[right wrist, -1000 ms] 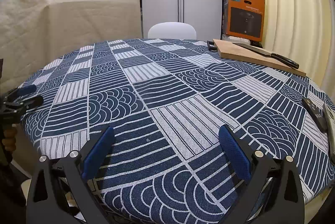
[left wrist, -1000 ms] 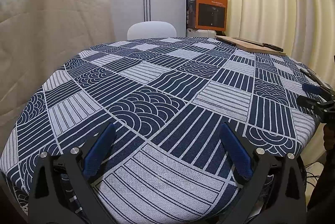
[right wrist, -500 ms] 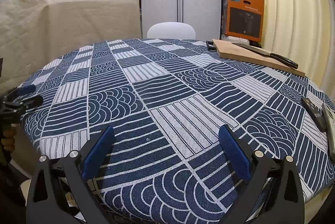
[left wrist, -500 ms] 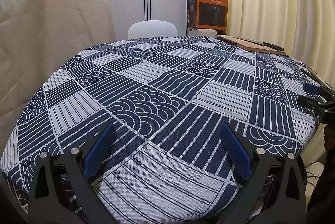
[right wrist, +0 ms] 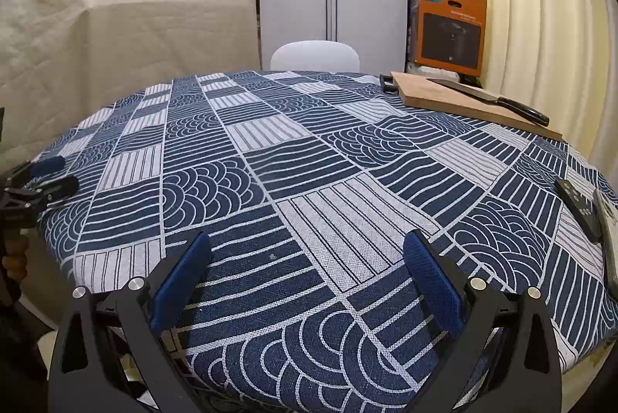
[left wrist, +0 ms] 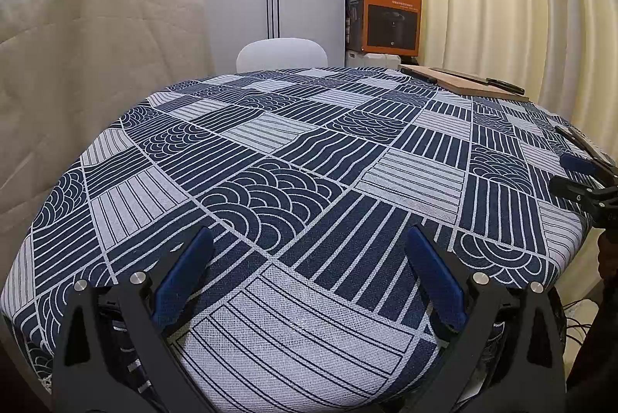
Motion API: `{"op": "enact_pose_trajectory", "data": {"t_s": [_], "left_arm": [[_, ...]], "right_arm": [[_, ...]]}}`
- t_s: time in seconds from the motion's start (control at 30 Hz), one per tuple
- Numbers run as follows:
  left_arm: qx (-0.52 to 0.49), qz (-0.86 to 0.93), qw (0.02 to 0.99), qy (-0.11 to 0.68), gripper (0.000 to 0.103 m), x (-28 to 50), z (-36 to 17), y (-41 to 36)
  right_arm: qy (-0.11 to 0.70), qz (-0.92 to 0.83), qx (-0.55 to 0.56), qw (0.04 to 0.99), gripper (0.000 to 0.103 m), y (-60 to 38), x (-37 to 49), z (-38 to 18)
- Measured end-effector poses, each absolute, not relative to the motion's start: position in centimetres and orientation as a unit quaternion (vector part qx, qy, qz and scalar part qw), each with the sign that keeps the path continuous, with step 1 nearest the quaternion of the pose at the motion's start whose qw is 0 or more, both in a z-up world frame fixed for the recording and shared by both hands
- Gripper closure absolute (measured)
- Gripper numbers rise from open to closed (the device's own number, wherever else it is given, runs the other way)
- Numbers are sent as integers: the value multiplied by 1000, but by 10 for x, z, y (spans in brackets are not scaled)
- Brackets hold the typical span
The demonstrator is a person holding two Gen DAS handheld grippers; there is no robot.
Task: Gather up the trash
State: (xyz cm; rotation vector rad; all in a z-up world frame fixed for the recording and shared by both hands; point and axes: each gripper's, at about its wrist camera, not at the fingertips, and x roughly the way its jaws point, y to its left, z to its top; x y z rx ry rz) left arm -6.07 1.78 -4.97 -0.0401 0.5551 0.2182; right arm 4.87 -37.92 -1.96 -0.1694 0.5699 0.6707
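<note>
No trash shows in either view. My left gripper is open and empty, held over the near edge of the table with the blue and white patterned cloth. My right gripper is open and empty over the near edge of the same cloth. The right gripper also shows at the right edge of the left wrist view, and the left gripper at the left edge of the right wrist view.
A wooden cutting board with a black-handled knife lies at the far right. Two remote controls lie by the right edge. A white chair stands behind the table, beside an orange box, a cabinet and curtains.
</note>
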Motion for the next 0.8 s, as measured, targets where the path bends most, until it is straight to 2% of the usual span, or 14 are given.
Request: {"op": "enact_pose_trajectory", "data": {"t_s": [0.8], "left_arm": [[-20, 109, 956, 272, 6, -60, -50, 18]], "right_arm": [[273, 323, -81, 902, 7, -380, 49, -20]]}}
